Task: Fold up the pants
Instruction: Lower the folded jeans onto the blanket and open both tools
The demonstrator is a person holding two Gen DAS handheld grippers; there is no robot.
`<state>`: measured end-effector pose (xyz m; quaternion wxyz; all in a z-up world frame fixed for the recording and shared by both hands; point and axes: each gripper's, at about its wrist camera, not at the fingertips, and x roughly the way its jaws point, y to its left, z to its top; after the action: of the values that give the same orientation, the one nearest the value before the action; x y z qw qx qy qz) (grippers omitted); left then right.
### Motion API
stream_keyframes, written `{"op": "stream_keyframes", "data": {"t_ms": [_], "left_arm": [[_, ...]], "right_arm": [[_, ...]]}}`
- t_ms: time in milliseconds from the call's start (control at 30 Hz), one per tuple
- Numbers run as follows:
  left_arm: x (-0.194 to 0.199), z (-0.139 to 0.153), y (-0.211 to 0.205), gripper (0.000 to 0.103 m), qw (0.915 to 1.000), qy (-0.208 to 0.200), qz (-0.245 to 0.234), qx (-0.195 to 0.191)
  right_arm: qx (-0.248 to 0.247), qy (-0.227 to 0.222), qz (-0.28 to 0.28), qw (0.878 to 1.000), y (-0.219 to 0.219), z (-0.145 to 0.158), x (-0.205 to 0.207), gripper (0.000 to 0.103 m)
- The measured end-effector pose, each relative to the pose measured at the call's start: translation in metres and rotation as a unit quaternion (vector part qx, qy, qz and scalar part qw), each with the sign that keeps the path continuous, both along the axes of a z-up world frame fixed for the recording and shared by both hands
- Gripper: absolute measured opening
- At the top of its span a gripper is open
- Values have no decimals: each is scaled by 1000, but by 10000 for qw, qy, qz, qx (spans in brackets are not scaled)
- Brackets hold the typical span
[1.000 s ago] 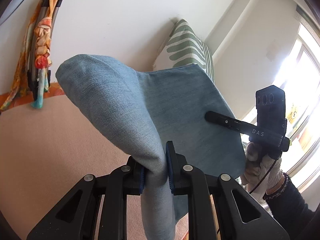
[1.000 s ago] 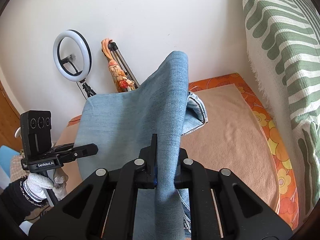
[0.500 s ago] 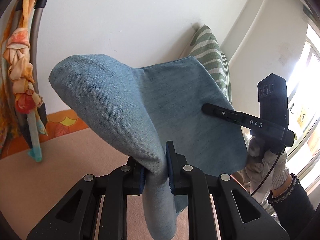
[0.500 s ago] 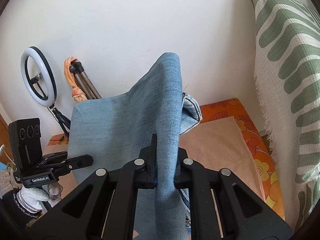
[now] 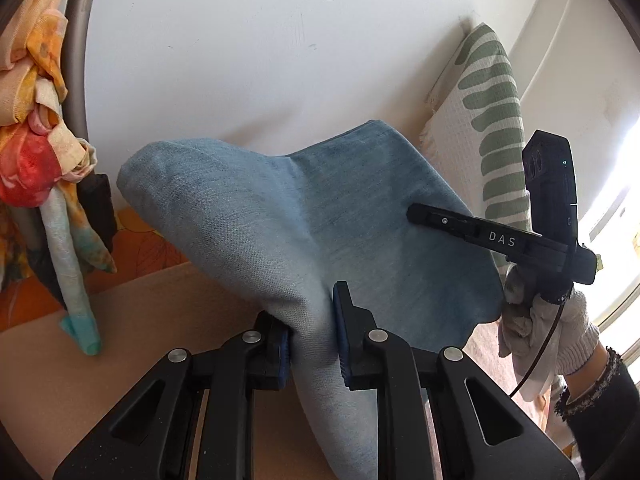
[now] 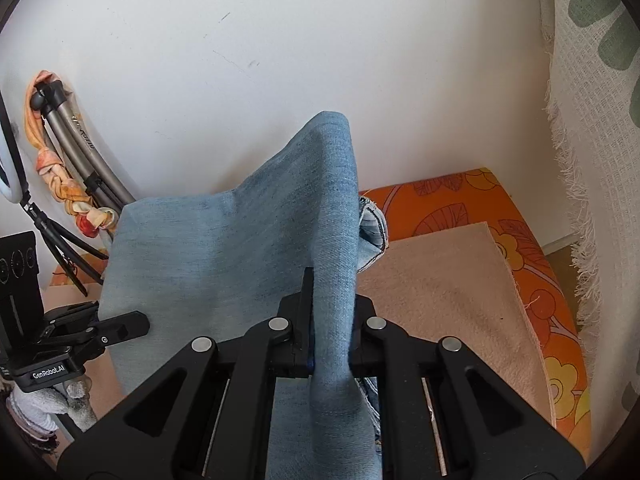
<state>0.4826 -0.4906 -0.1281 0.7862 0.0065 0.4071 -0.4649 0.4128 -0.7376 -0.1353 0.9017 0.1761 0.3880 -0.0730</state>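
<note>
The light blue denim pants (image 5: pixel 280 224) hang in the air, stretched between both grippers above a tan mat (image 5: pixel 120 340). My left gripper (image 5: pixel 312 332) is shut on a bunched fold of the pants. My right gripper (image 6: pixel 330 324) is shut on the other end of the pants (image 6: pixel 224 264). A hemmed edge (image 6: pixel 372 232) dangles behind the fold. The right gripper also shows in the left wrist view (image 5: pixel 416 214), and the left gripper in the right wrist view (image 6: pixel 140 322).
The tan mat (image 6: pixel 436 292) lies on an orange floral cover (image 6: pixel 460 196). A white wall (image 5: pixel 240 60) stands close behind. A green-striped cushion (image 5: pixel 488 120) leans at the right. A tripod with a knotted orange scarf (image 6: pixel 72 192) and a ring light (image 6: pixel 8 176) stand at the left.
Both grippers have carried the pants forward toward the wall and lower toward the mat. The wall, scarf and cushion appear closer. Both grips are unchanged.
</note>
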Motion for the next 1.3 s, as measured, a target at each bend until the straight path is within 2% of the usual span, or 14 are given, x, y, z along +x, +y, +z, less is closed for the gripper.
{"op": "stream_keyframes", "data": {"t_ms": [133,200,267,333,367,467,667,767,933,1067,1167,1233,1300], "left_arm": [[-4,-7,-6,24,9981,-332,148,490],[-7,-8,-9,28,9964,-459,176,692],[-10,-9,-11,35,9949,-584,170,810],[-13,-7,-10,57,9934,-687,202,901],[-15,-5,-11,60,9927,-755,216,913],[-19,1,-6,61,9916,-867,255,921],[-40,17,6,69,9918,-918,241,859],[-53,32,16,70,9924,-930,273,759],[-78,62,32,73,9928,-1010,307,569],[-103,85,48,73,9930,-1069,279,418],[-122,100,61,74,9928,-1104,305,349],[-134,107,70,81,9923,-1130,379,345],[-147,114,79,81,9912,-1182,468,375]], "right_arm": [[-323,332,2,9989,-2,-13,9,10],[-555,536,-142,9969,-3,-17,11,15],[-770,639,-278,9946,-3,-17,9,26],[-986,666,-398,9921,-3,-14,4,36],[-954,631,-444,9924,-4,-12,1,39],[-874,531,-518,9934,-4,-3,-11,47],[-907,445,-564,9933,7,16,-28,49],[-897,357,-620,9934,15,33,-40,54],[-951,219,-609,9934,30,60,-62,56],[-1096,55,-608,9921,50,86,-88,71],[-1162,-20,-628,9912,66,102,-111,77],[-1214,-68,-653,9904,76,110,-126,80],[-1263,-83,-698,9895,87,117,-142,83]]}}
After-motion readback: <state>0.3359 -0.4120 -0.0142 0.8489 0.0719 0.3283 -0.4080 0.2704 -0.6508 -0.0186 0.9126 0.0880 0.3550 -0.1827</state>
